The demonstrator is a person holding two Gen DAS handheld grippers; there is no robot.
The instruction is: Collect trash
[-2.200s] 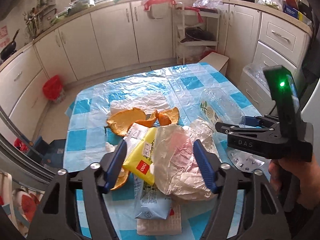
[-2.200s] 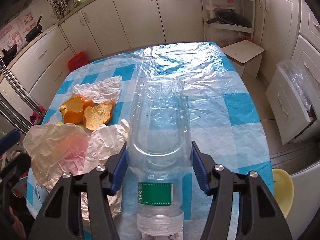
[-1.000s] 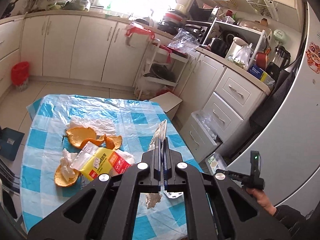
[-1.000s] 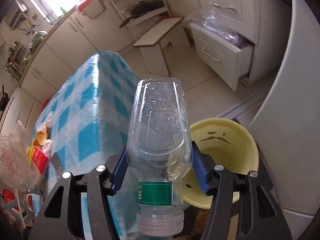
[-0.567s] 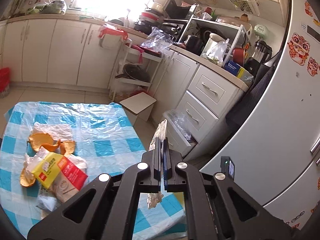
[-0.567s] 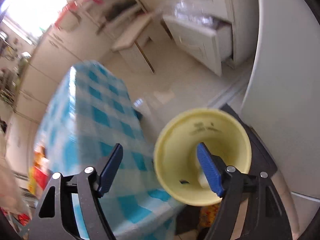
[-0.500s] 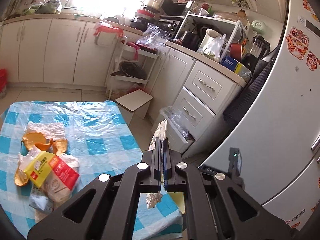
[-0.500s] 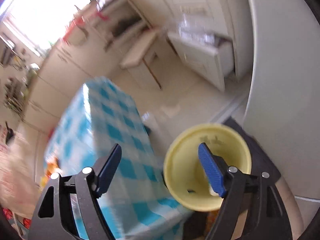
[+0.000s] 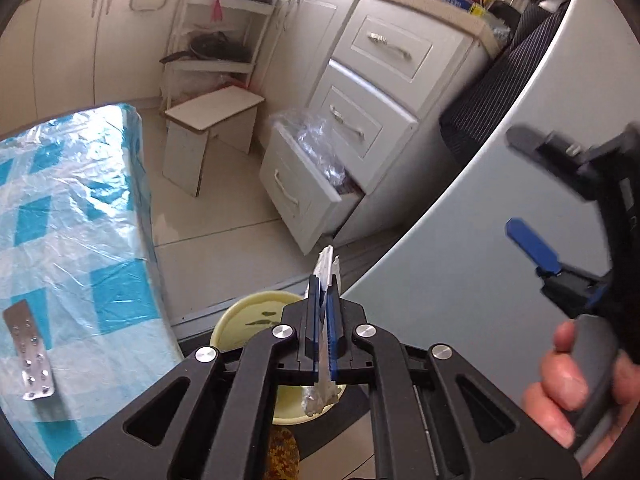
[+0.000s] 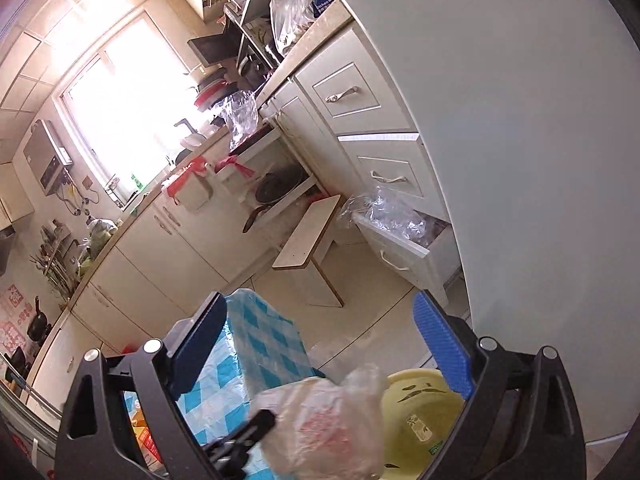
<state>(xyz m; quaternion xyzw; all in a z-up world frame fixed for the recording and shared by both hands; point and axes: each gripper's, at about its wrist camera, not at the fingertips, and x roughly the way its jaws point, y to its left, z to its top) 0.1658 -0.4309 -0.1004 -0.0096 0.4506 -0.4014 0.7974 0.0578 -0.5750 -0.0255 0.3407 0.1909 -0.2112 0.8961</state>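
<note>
Plastic bottle [image 10: 420, 428] now lies in the yellow bin [image 10: 400, 384], right gripper [image 10: 320, 344] empty and opening; left gripper [image 9: 323, 300], starting to open, brings its crumpled bag [image 10: 320, 424] over the bin next.

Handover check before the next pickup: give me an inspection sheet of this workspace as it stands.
Surface: table under a blue-checked cloth with a clear plastic cover.
Job's things: yellow bin on the floor beside the table, a bottle label showing inside; crumpled plastic bag held at the bin.
Clutter: silver blister pack on the table; yellow and red packaging at the table's far end, partly hidden.
Grippers: left gripper jaws opening, the bag between the pads; right gripper jaws opening, nothing between them.
Cables: nothing seen.
Surroundings: bottom drawer pulled open with clear plastic inside; wooden stool; fridge close to the bin.
</note>
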